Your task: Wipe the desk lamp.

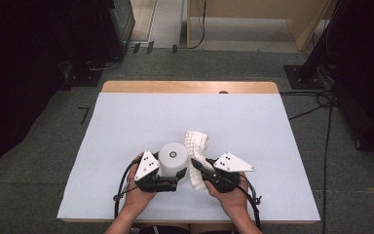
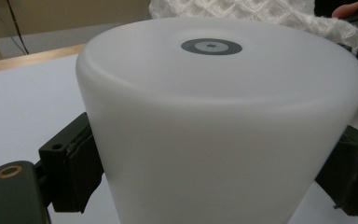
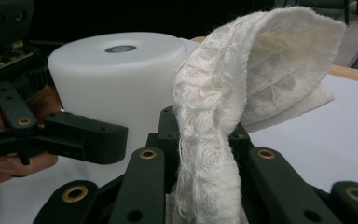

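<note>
Both hands come in from the bottom edge of the high view, forearms angled slightly inward so the two grippers meet near the front middle of the white table. The left gripper lies low and roughly level, pointing toward the right, with its grey three-cornered plate facing up. Its jaws are clamped on either side of a white cylindrical container standing upright on the table, with a small grey ring mark in the middle of its flat top. In the left gripper view the container sits right between the black pads, which press against its wall on both sides.

The right gripper points up and to the left, toward the container, with the hand cupped under it. Its jaws are pinched nearly closed on a white waffle-weave cloth. In the right gripper view the cloth rises up out of the jaws as a bunched strip, then folds over to the right with the free end hanging above the table.

The cloth sits just beside the container on its right; whether they actually touch, I can't tell. The left gripper shows on the container's left in that view too.
</note>
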Demonstrator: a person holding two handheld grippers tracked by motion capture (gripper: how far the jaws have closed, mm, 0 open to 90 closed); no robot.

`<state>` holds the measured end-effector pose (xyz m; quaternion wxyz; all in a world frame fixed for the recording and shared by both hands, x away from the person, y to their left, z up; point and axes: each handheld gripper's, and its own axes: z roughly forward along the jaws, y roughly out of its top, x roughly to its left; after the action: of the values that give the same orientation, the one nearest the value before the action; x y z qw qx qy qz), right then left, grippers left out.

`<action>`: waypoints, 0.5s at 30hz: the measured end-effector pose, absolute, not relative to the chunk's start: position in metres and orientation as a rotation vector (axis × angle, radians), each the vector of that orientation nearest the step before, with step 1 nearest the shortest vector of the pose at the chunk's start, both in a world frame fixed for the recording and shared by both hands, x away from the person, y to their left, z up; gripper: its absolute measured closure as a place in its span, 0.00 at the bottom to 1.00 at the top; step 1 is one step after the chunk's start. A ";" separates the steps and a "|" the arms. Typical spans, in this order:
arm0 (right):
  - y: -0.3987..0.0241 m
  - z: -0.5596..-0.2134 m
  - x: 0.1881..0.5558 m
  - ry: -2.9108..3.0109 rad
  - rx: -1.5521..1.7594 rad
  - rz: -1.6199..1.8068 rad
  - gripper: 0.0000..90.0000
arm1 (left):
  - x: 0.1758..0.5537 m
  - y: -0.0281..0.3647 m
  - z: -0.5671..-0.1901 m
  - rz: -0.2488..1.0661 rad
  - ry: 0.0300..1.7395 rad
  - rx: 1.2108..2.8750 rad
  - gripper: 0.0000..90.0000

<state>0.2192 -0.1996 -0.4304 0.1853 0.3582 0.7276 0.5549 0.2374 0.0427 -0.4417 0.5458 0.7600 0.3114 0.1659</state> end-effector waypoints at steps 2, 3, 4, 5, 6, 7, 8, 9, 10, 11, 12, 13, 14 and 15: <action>-0.198 -0.433 0.221 2.070 1.016 1.555 0.84 | 0.239 0.045 -0.441 0.396 0.741 1.790 0.10; -0.196 -0.435 0.222 2.081 1.020 1.551 0.84 | 0.239 0.047 -0.440 0.398 0.744 1.781 0.10; -0.194 -0.439 0.224 2.095 1.023 1.543 0.84 | 0.240 0.050 -0.439 0.401 0.747 1.778 0.10; -0.192 -0.441 0.225 2.107 1.021 1.536 0.84 | 0.240 0.052 -0.439 0.406 0.751 1.768 0.10; -0.189 -0.444 0.226 2.128 1.028 1.526 0.84 | 0.240 0.054 -0.438 0.403 0.756 1.761 0.10; -0.188 -0.445 0.227 2.138 1.023 1.522 0.84 | 0.240 0.056 -0.438 0.398 0.762 1.752 0.10; -0.186 -0.446 0.228 2.146 1.022 1.516 0.84 | 0.240 0.058 -0.438 0.397 0.765 1.750 0.10; -0.184 -0.446 0.228 2.150 1.025 1.514 0.84 | 0.241 0.060 -0.438 0.391 0.770 1.745 0.10; -0.182 -0.447 0.228 2.158 1.023 1.513 0.84 | 0.241 0.062 -0.439 0.386 0.772 1.748 0.10; -0.181 -0.446 0.229 2.161 1.018 1.508 0.84 | 0.241 0.063 -0.440 0.383 0.779 1.746 0.10; -0.180 -0.446 0.229 2.160 1.015 1.502 0.84 | 0.241 0.063 -0.440 0.377 0.783 1.745 0.10; -0.179 -0.445 0.228 2.158 1.014 1.506 0.84 | 0.242 0.062 -0.440 0.374 0.783 1.754 0.10; -0.180 -0.443 0.227 2.150 1.012 1.512 0.84 | 0.242 0.060 -0.441 0.372 0.784 1.759 0.10; -0.182 -0.440 0.226 2.139 1.010 1.520 0.84 | 0.243 0.058 -0.442 0.368 0.782 1.770 0.10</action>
<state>0.2261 -0.1816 -0.4405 0.1642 0.3544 0.7503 0.5334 0.2426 0.0581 -0.4422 0.5531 0.7486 0.3310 0.1555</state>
